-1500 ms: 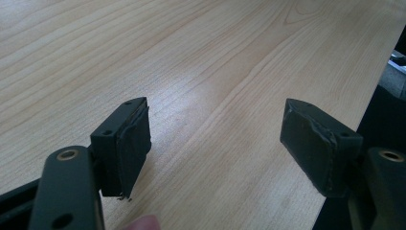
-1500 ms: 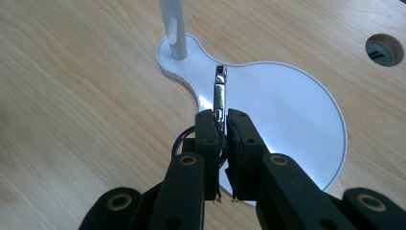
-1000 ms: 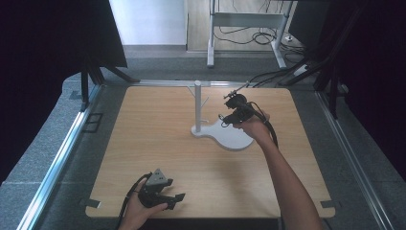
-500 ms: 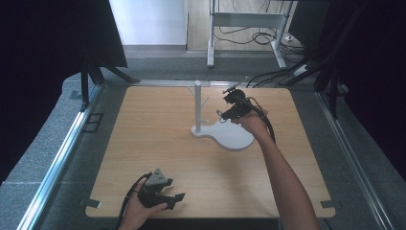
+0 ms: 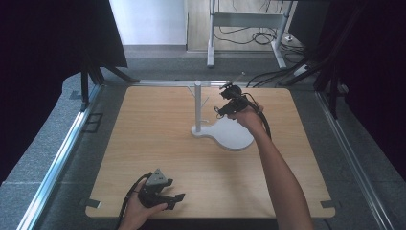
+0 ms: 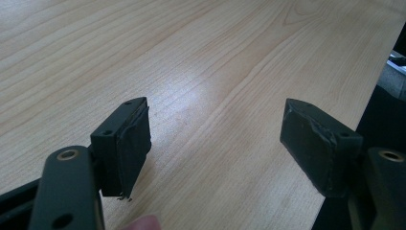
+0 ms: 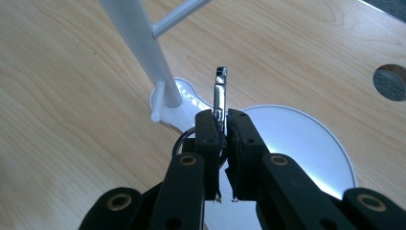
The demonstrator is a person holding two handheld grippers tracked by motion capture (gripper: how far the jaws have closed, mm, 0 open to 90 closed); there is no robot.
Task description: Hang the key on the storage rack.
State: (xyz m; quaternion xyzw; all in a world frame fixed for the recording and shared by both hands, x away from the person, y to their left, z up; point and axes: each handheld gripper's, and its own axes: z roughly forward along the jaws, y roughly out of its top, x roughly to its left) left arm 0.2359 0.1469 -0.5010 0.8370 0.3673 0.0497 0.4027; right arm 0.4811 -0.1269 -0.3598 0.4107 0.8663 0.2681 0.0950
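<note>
A white stand, with an upright pole (image 5: 197,105) (image 7: 139,43) carrying thin pegs (image 7: 179,17) on a flat rounded base (image 5: 232,134) (image 7: 297,139), sits at the table's back middle. My right gripper (image 5: 227,101) (image 7: 220,120) hovers just right of the pole, over the base. It is shut on a thin shiny metal piece (image 7: 220,91) that sticks up past the jaws, with a dark ring (image 7: 184,139) hanging behind them. My left gripper (image 5: 167,199) (image 6: 215,139) rests low near the front edge, open, with bare wood between its pads.
The wooden table (image 5: 143,143) has a round hole (image 7: 390,81) near its right side. A metal rail (image 5: 62,158) runs along the left. Beyond the far edge are cables (image 5: 239,36) and a desk frame on the floor. The table's front edge (image 6: 364,96) lies close to the left gripper.
The right gripper, still holding the metal piece, has drifted a little toward the back and closer to the pole. The left gripper has stayed put.
</note>
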